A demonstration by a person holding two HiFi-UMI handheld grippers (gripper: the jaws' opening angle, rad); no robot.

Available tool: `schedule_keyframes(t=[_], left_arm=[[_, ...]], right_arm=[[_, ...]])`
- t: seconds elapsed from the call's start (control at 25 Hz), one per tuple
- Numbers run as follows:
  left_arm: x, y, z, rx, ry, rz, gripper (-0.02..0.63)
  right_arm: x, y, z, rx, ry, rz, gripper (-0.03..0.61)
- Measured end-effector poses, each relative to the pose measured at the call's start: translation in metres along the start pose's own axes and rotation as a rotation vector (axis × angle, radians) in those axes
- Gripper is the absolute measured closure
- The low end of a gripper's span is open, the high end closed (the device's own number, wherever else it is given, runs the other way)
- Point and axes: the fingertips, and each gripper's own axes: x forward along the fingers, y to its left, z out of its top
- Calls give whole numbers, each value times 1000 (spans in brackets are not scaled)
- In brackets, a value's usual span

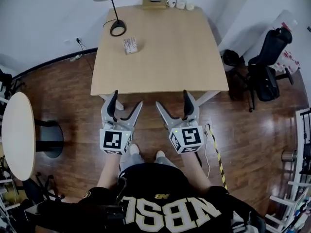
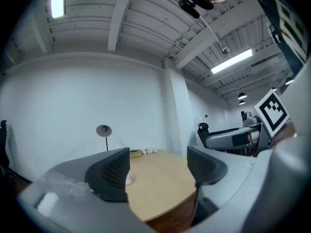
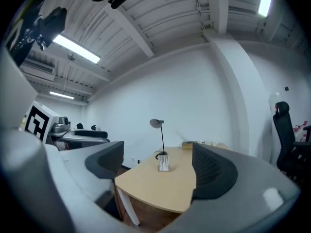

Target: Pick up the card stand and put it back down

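The card stand (image 1: pixel 130 45) is a small clear holder with a printed card. It stands upright on the far left part of the wooden table (image 1: pixel 160 57), near the lamp base. In the right gripper view the card stand (image 3: pixel 164 163) shows between the jaws, far off. My left gripper (image 1: pixel 125 108) and right gripper (image 1: pixel 173 106) hover side by side just short of the table's near edge, both open with nothing between their fingers. In the left gripper view the left gripper (image 2: pixel 159 171) frames the tabletop, and its left finger (image 2: pixel 111 174) hides most of the stand.
A black desk lamp (image 1: pixel 114 14) stands at the table's far left corner. A wooden box (image 1: pixel 154 3) and several white cups (image 1: pixel 180 4) line the far edge. A black office chair (image 1: pixel 265 62) is at the right, a round white table (image 1: pixel 17 135) at the left.
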Motion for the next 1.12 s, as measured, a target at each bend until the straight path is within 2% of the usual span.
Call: schedule_keyframes(t=[0.24, 0.4, 0.52, 0.6, 0.76, 1.12], left_arm=[[-43, 19, 24, 11, -79, 60, 241], [-81, 42, 33, -17, -113, 125, 244], [-101, 54, 31, 4, -113, 154, 252], [-110, 52, 25, 18, -100, 156, 252], [-129, 46, 26, -13, -122, 164, 252], [-141, 43, 0, 0, -64, 129, 252]], right_arm=[[-5, 24, 36, -66, -39, -19, 144], [3, 66, 38, -114, -12, 34, 146], [8, 91, 39, -143, -20, 52, 152], [4, 96, 34, -146, -10, 35, 160], [-11, 103, 31, -140, -8, 9, 166], [-28, 120, 6, -128, 30, 5, 169]])
